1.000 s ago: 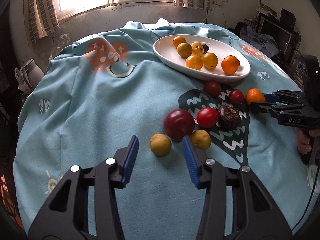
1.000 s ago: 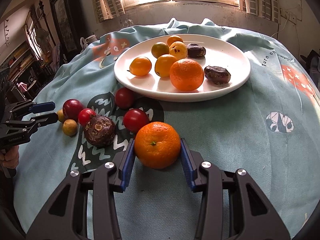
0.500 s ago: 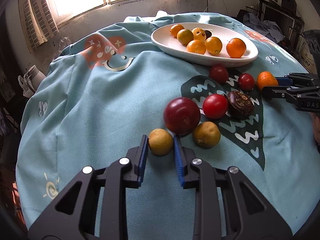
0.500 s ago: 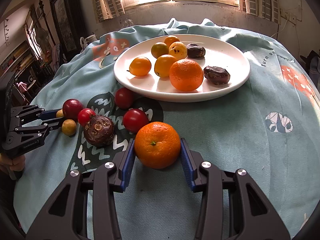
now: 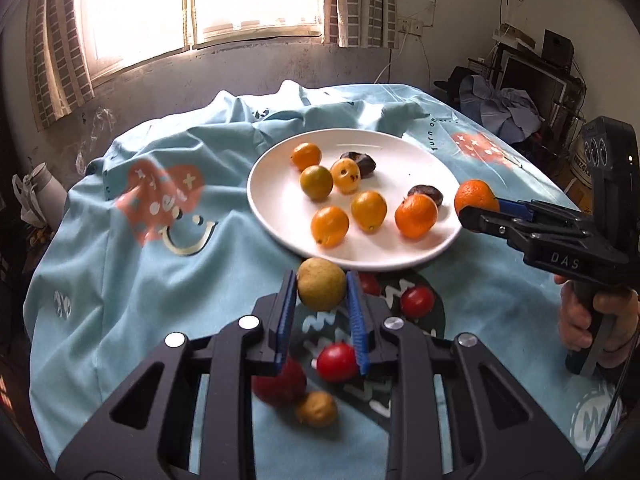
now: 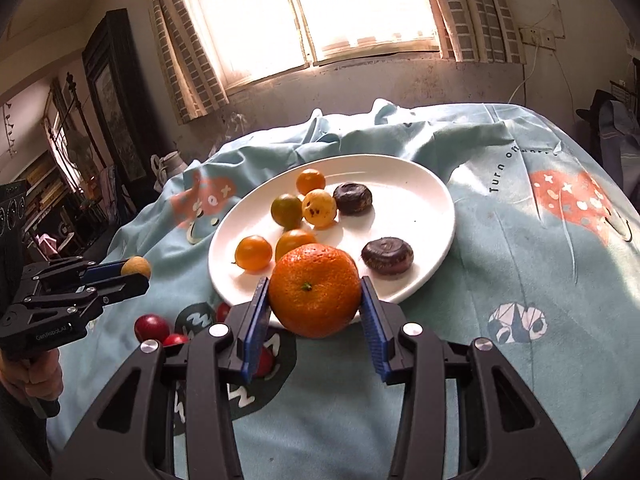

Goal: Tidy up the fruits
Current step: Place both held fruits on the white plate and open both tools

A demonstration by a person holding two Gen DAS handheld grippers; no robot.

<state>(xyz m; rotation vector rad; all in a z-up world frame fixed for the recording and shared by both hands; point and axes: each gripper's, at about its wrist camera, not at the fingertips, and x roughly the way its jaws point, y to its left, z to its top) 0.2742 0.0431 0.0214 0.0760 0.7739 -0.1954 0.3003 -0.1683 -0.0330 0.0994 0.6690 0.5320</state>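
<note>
Sunlit behind, the white plate [image 6: 436, 204] lay at twelve o'clock of both carriers: right hand-held gripper [image 6: 316, 312] clamping the mandarin [image 6: 315, 290] nearest, left hand-held gripper [image 5: 321, 300] pinching a yellow-green fruit [image 5: 321, 289].

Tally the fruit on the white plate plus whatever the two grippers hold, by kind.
On the white oval plate:
Small yellow-to-orange round fruits: 5
Dark brown wrinkled fruits: 2
Orange mandarin on the plate: 1
Held:
Orange mandarin in the right gripper: 1
Tan round fruit in the left gripper: 1
Total: 10
</note>
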